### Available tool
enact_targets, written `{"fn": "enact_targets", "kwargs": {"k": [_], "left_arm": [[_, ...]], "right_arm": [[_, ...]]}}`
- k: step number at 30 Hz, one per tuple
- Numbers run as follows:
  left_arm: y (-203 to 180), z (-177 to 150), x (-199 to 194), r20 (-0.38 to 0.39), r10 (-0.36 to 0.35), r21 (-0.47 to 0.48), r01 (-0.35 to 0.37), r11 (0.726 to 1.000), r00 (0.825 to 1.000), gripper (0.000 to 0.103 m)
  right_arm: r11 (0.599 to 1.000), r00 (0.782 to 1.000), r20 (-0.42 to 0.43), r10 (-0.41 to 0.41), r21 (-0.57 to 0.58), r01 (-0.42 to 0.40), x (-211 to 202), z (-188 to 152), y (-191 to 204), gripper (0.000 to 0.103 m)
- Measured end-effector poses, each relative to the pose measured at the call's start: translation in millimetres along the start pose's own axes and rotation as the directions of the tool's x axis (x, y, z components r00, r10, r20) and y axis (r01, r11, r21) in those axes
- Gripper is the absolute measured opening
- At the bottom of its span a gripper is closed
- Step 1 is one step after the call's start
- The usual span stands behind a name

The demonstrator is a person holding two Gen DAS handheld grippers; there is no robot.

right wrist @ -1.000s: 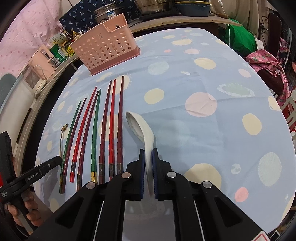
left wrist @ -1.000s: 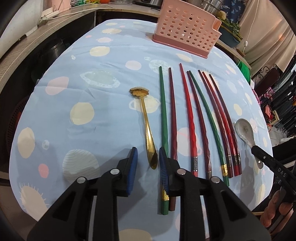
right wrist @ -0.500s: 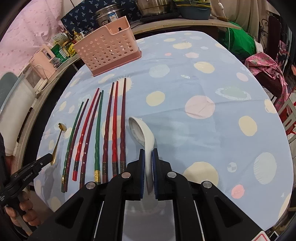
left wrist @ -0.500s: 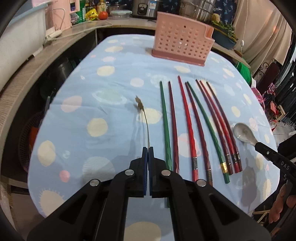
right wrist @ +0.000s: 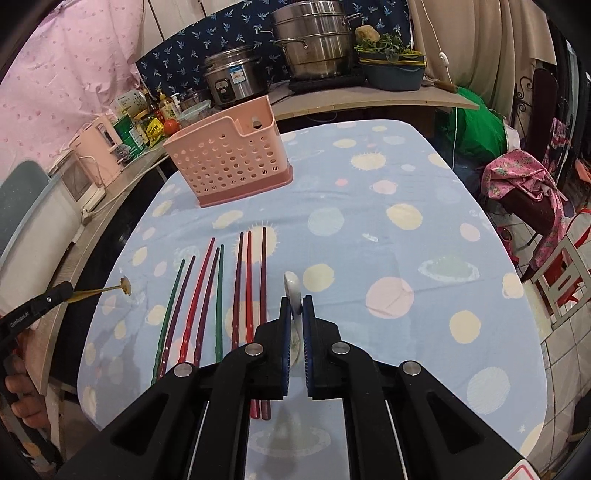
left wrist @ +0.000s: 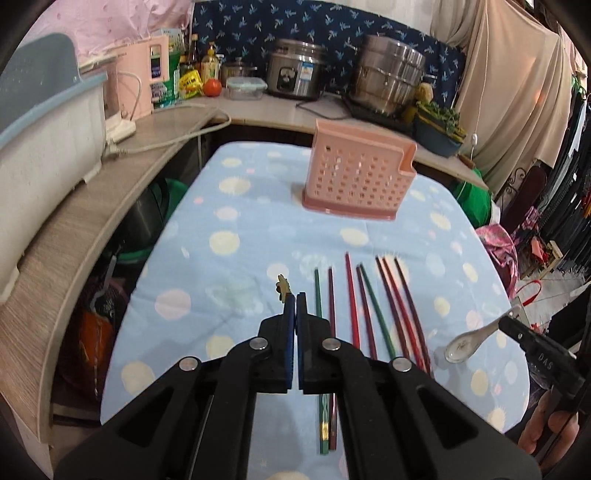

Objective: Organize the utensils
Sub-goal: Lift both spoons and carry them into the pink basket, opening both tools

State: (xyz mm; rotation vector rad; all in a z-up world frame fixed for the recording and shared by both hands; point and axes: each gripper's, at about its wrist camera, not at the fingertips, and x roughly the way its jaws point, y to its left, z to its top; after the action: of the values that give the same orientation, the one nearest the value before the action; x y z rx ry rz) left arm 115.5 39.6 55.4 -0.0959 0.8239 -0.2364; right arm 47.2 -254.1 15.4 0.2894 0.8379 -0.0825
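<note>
On the back counter stand a steel rice cooker, a stacked steel steamer pot, a tomato and a pink kettle; a navy patterned cloth hangs behind.

I count eight chopsticks lying left of my right jaws: two green, the rest red or dark red. Two spoons: one gold, one white. One pink basket stands beyond.

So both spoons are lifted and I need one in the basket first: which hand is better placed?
Probably left: its gripper, shut on the gold spoon, faces the basket almost head-on. From the right gripper, holding the white spoon, the basket lies off left.
</note>
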Motion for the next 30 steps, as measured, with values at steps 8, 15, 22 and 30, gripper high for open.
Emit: {"fn": "enact_targets", "kwargs": {"k": [8, 15, 22, 30], "left_arm": [[-2, 60, -13, 0.08, -0.049, -0.022, 0.051, 0.998, 0.996, 0.0], [-19, 117, -8, 0.138, -0.085, 0.002, 0.086, 0.996, 0.987, 0.0], [-39, 182, 12, 0.199, -0.115, 0.009, 0.115, 0.993, 0.973, 0.0], [-54, 220, 76, 0.131, -0.151, -0.004, 0.153, 0.988, 0.98, 0.0]], "right_arm": [[1.0, 0.997, 0.077, 0.022, 0.015, -0.023, -9, 37, 0, 0.006], [0.993, 0.983, 0.155, 0.096, 0.057, -0.106, -7, 93, 0, 0.006], [0.979, 0.954, 0.258, 0.153, 0.089, -0.181, 17, 169, 12, 0.006], [0.985, 0.948, 0.301, 0.102, 0.1, -0.138, 71, 234, 30, 0.006]]}}
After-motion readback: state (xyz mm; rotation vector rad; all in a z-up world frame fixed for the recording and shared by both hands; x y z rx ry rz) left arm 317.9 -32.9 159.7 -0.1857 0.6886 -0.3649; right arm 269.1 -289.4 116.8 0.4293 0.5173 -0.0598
